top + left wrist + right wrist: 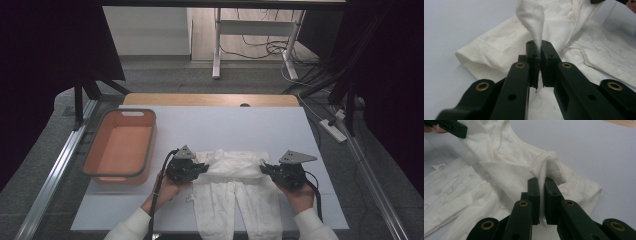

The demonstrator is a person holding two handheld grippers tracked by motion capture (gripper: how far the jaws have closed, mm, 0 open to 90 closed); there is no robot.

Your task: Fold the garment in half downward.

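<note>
Pinching the white baby garment at both shoulders, you are holding its top end just off the worktop while the legs are trailing flat toward your side. Your left gripper is squeezing a peak of fabric near the left sleeve; in the left gripper view its jaws are pressed together on a thin fold of the cloth, with the sleeve lying on the surface just beyond. Your right gripper is doing the same at the other shoulder, and in the right gripper view its jaws are clamped on a doubled edge by the neckline.

The step looks like a fold or a straightening of the upper part, so the thing to be watching is evenness. You are gripping only a small bite on each side (the left bite looks especially thin), so keep the pressure firm and avoid jerking, or the cloth could be slipping free. Be moving both hands at the same height and pace, keeping the span between them lightly taut so the chest panel is hanging smooth rather than sagging in the middle. If you are folding toward the legs, be laying the top edge down squarely across them, with the sleeves tucked in rather than flopping out. The orange basket is standing well apart at the left, empty as far as the high view shows.
</note>
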